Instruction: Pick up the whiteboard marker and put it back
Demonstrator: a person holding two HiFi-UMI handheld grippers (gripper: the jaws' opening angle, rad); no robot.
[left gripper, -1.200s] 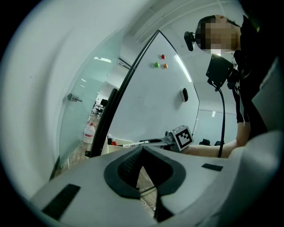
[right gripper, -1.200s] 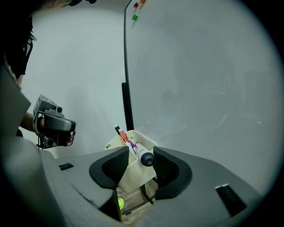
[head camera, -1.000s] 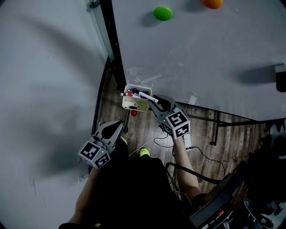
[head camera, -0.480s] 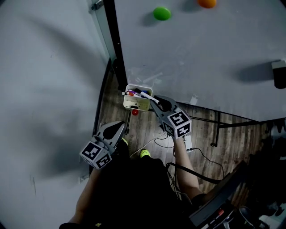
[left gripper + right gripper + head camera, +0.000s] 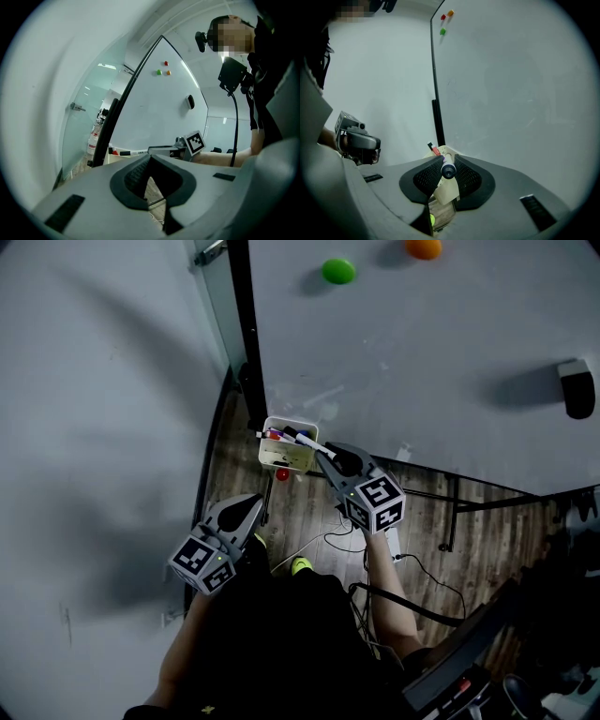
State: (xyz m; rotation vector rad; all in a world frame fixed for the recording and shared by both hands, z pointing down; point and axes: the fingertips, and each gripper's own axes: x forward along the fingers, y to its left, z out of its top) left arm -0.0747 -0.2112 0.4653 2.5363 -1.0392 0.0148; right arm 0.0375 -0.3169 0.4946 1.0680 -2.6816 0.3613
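R gripper [image 5: 323, 454], jaws just closing, clamps whiteboard marker [image 5: 309, 442] over pen box [image 5: 281, 458]. Own view shows marker's end btwn pads [image 5: 426, 177]; head view doesn't.

No word, number or brand can be read anywhere. The right gripper [image 5: 325, 455] and the left gripper [image 5: 251, 505] each carry a cube [image 5: 378, 503] with black-and-white square code patterns, not letters. The whiteboard marker [image 5: 133, 152] has a dark strip of print on its white barrel, too small to read. The cream box [image 5: 287, 458] by the lower left corner of the whiteboard [image 5: 422, 362] shows dark marks on its front, illegible.
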